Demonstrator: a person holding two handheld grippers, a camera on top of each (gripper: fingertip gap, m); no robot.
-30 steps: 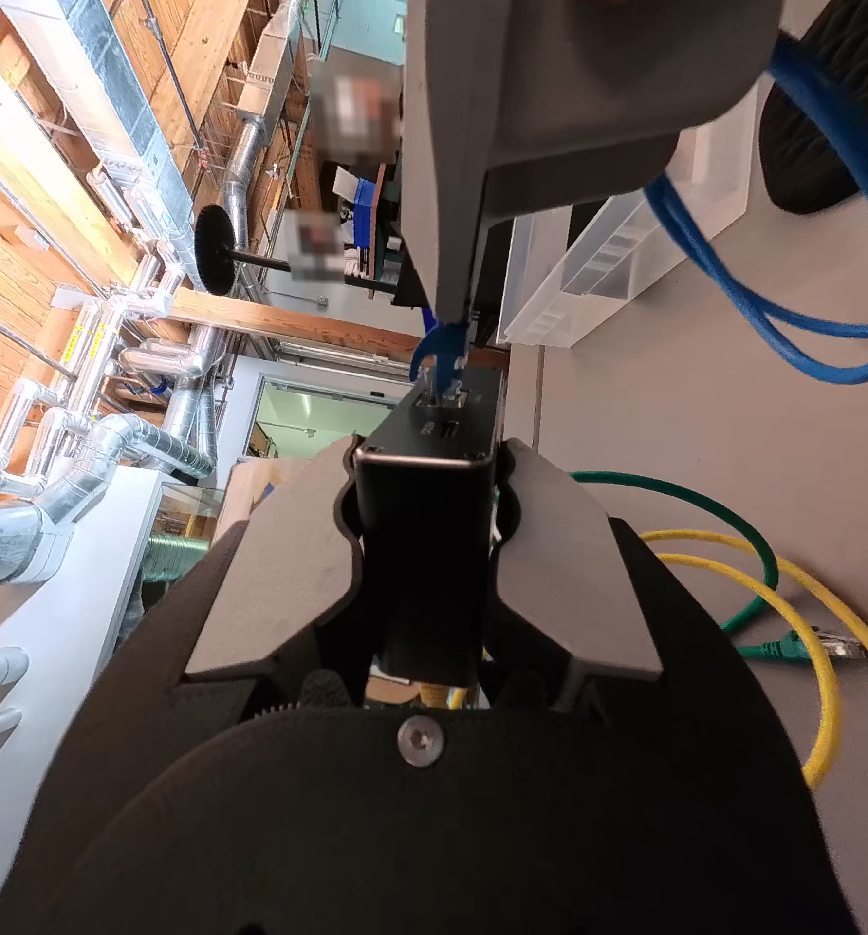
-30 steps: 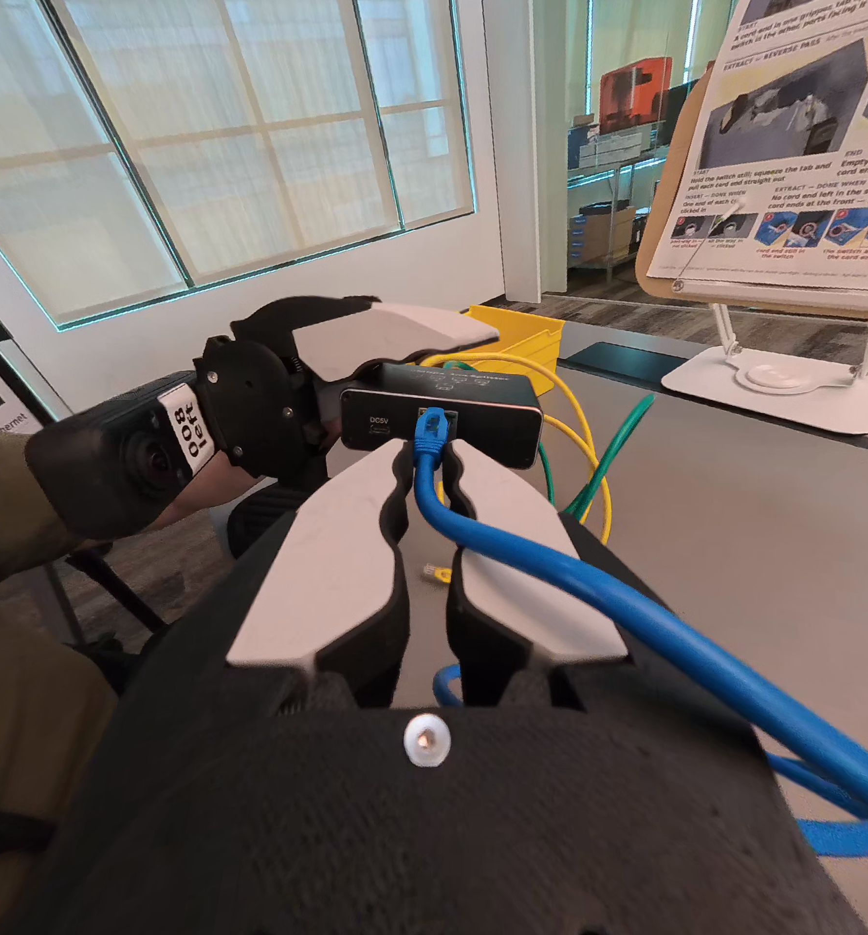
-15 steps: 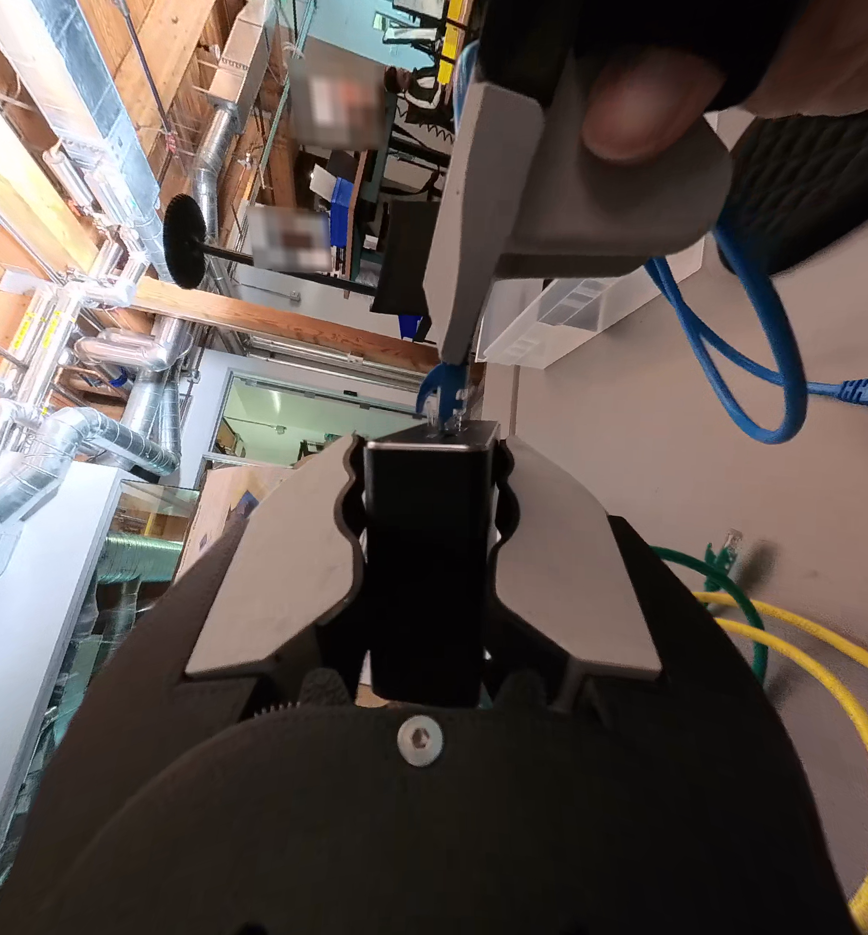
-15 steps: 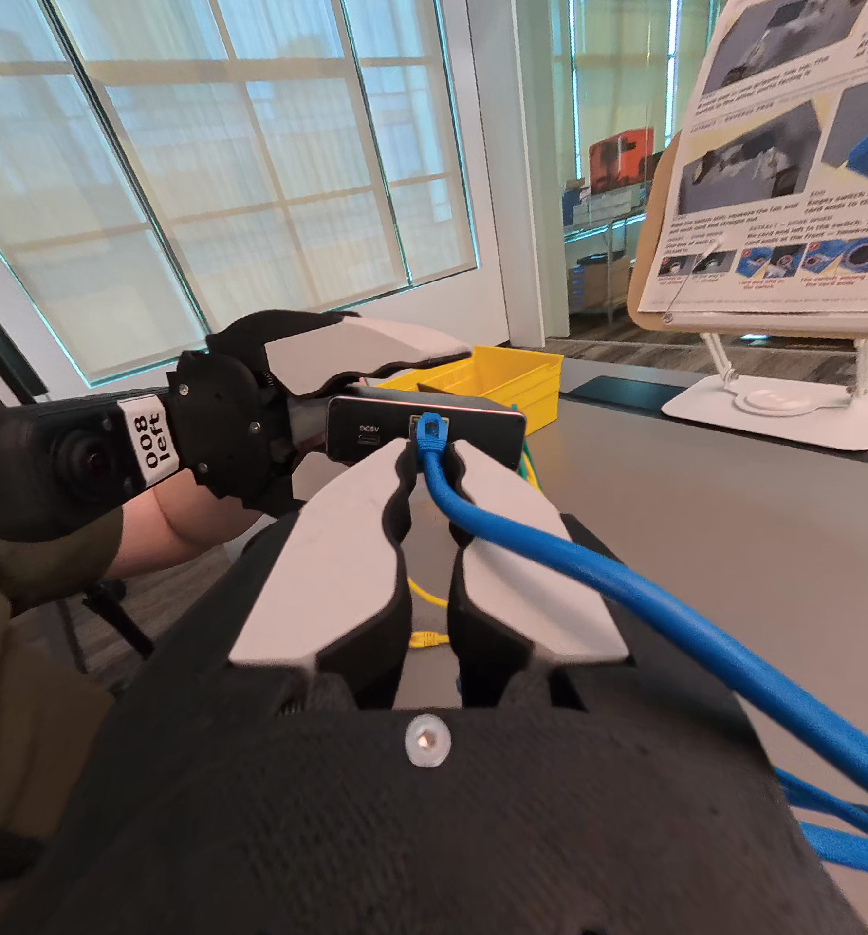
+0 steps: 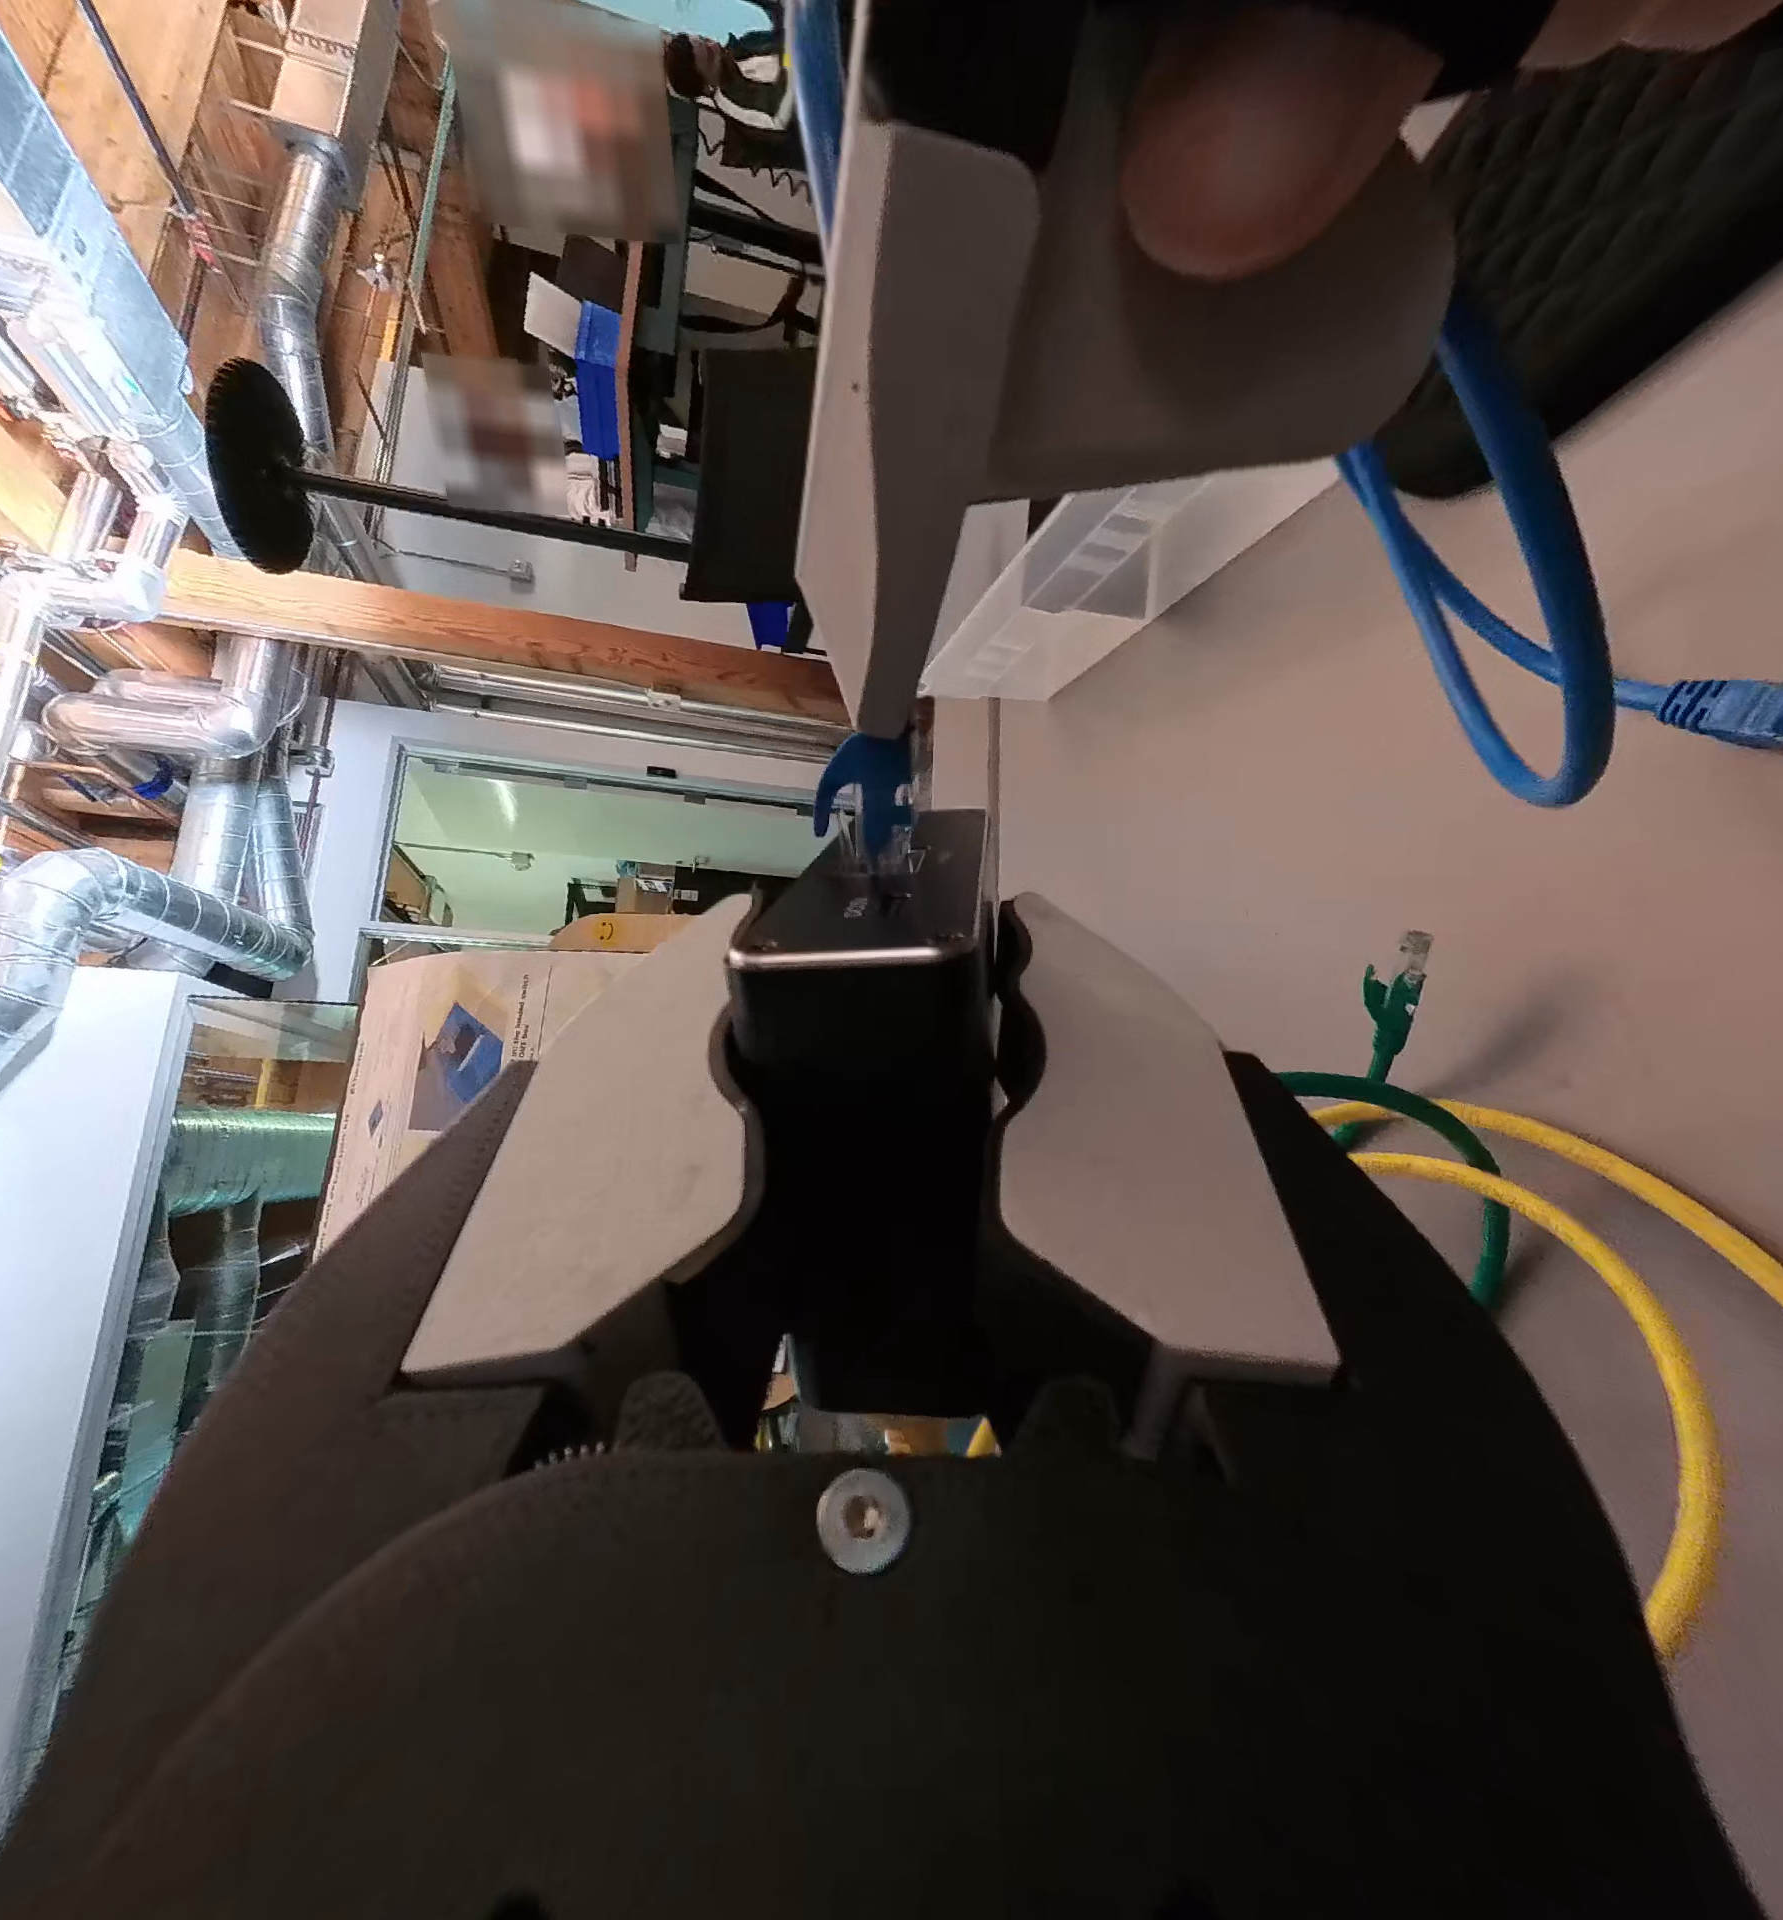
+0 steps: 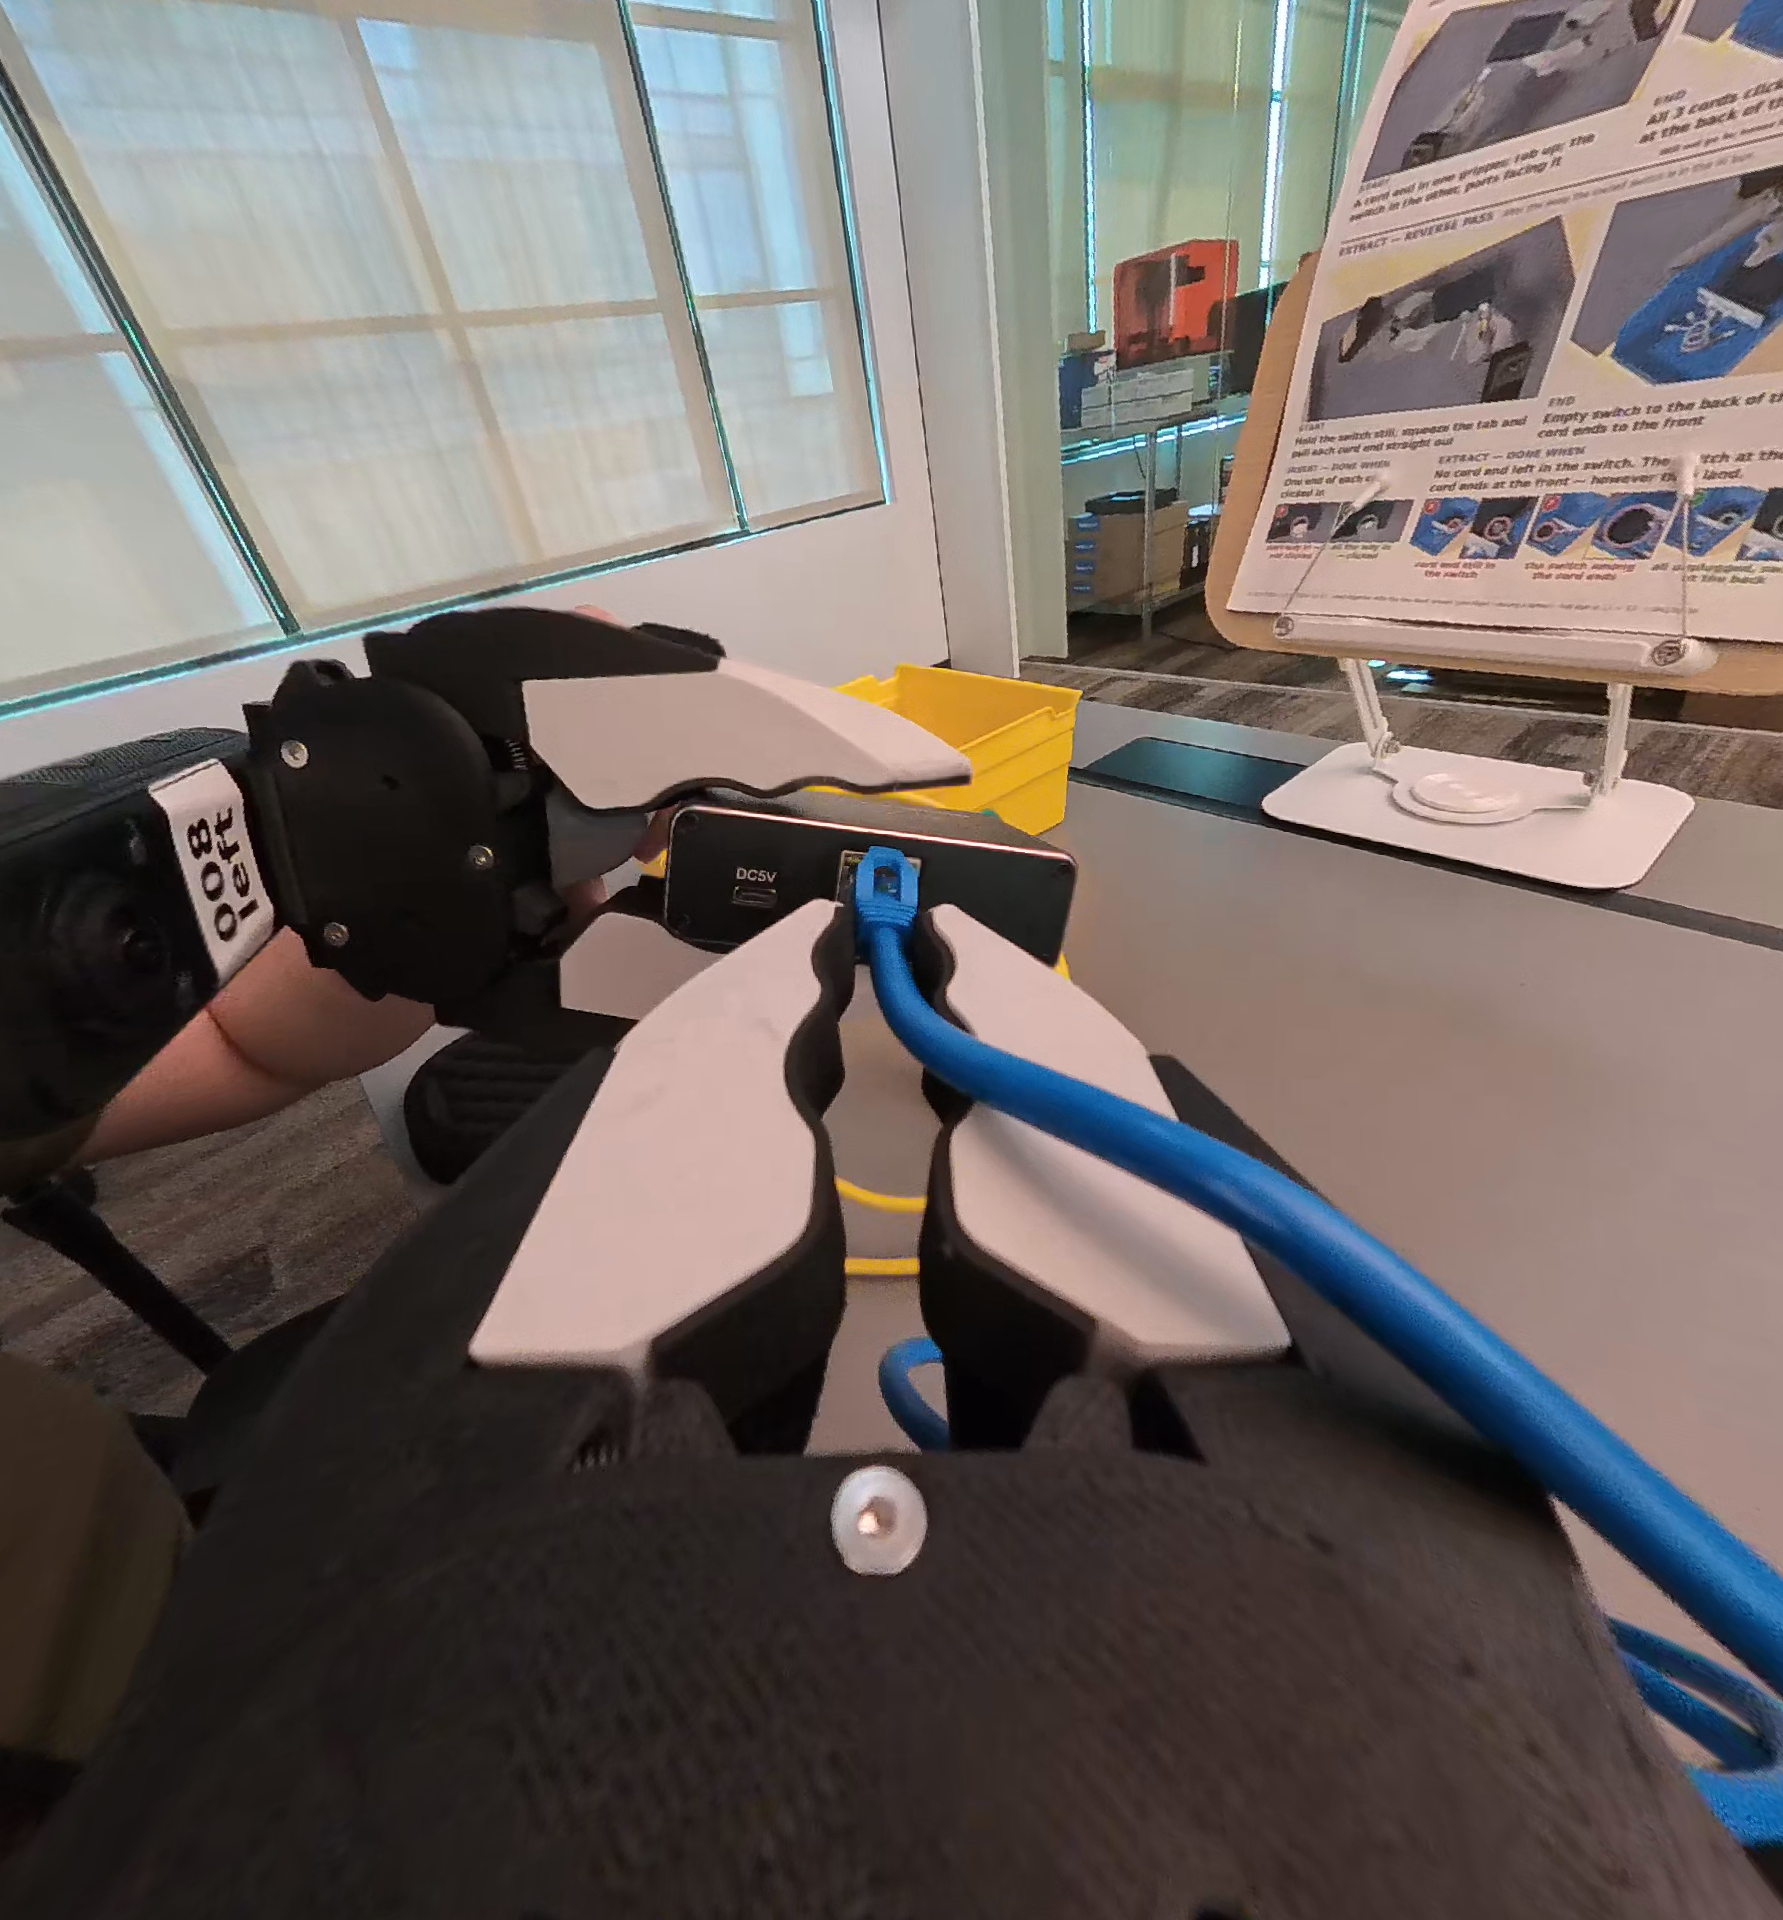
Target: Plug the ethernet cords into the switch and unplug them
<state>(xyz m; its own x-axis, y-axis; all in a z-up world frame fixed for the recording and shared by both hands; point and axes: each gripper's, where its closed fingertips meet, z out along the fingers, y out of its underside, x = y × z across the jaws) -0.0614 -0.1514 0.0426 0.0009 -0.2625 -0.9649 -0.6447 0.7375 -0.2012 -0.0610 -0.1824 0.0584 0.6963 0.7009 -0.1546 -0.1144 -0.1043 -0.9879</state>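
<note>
Left gripper (image 5: 866,997) clamps the black switch (image 5: 866,1122) held above the table; right gripper (image 6: 882,935) pinches the blue cord (image 6: 1126,1132) at a port, 12 o'clock, seating unconfirmed; green cord (image 5: 1386,1018) and yellow cord (image 5: 1687,1382), 3 o'clock, remain unplugged.

Both wrist cameras look closely, crosswise, at the shared switch (image 5: 871,997)

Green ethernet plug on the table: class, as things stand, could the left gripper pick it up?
Probably not yet. The left gripper is shut on the black switch, so it has no free grip. The green plug itself lies uncovered on the grey table, with nothing over it.
</note>
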